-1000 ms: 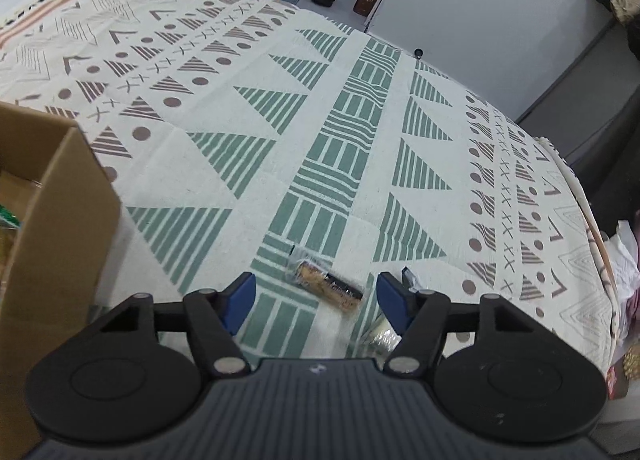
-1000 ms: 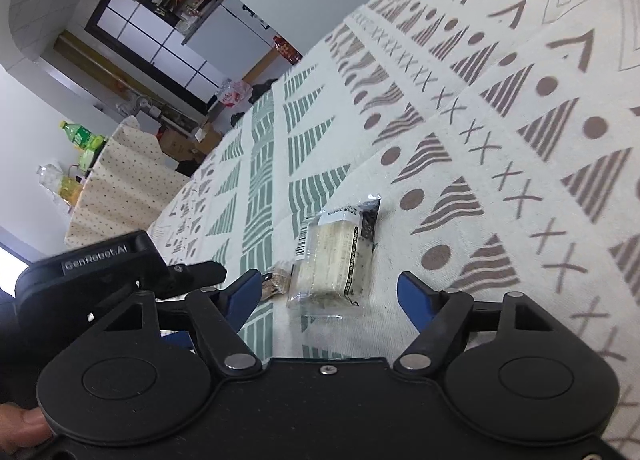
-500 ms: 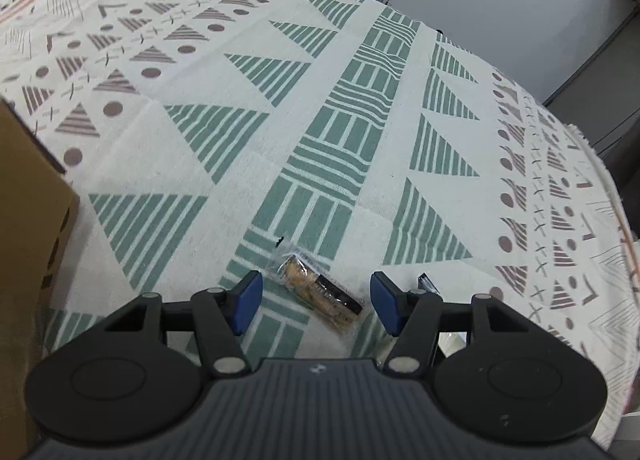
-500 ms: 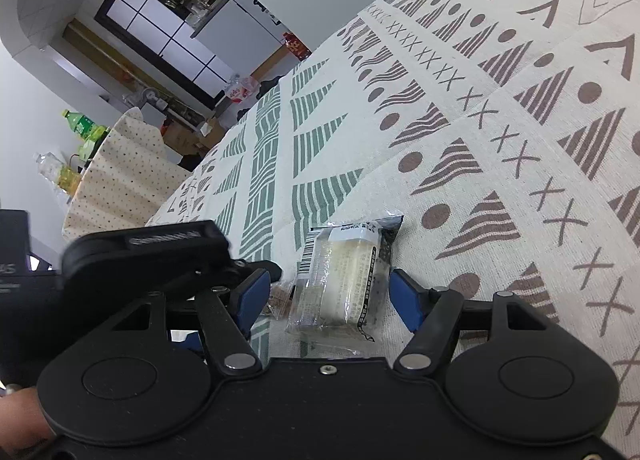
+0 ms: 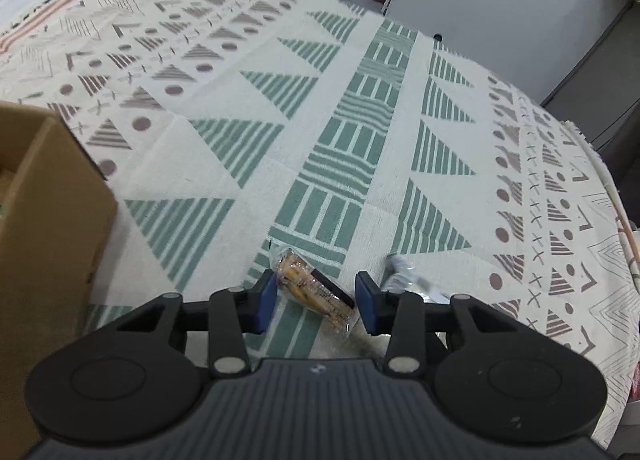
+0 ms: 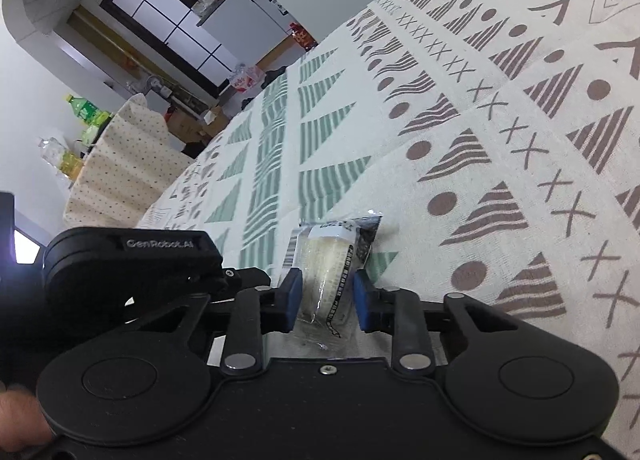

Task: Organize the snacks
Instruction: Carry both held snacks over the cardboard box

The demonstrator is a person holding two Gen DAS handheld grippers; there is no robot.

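Observation:
A nut snack bar (image 5: 308,284) in a clear wrapper lies slantwise on the patterned cloth (image 5: 360,139). My left gripper (image 5: 316,296) straddles it. Its jaws are closing, and the blue pads stand at the bar's two ends without a visible squeeze. A pale snack pack (image 6: 326,256) with a black printed edge sits between the pads of my right gripper (image 6: 324,296). Those jaws are closing too, and the pads press the pack narrow. In the left wrist view that pack (image 5: 404,272) shows blurred just right of the bar. The left gripper's body (image 6: 132,260) fills the right wrist view's left side.
An open cardboard box (image 5: 44,211) stands at the left edge of the cloth, close to my left gripper. The cloth drops off at its right edge (image 5: 616,219). Part of a hand (image 6: 16,416) shows at the lower left. A dotted-cloth table with bottles (image 6: 120,163) stands beyond.
Both pairs of jaws have narrowed. The right pads went from wide of the pale pack to pressing on it. The left pads have drawn in to the bar's ends.

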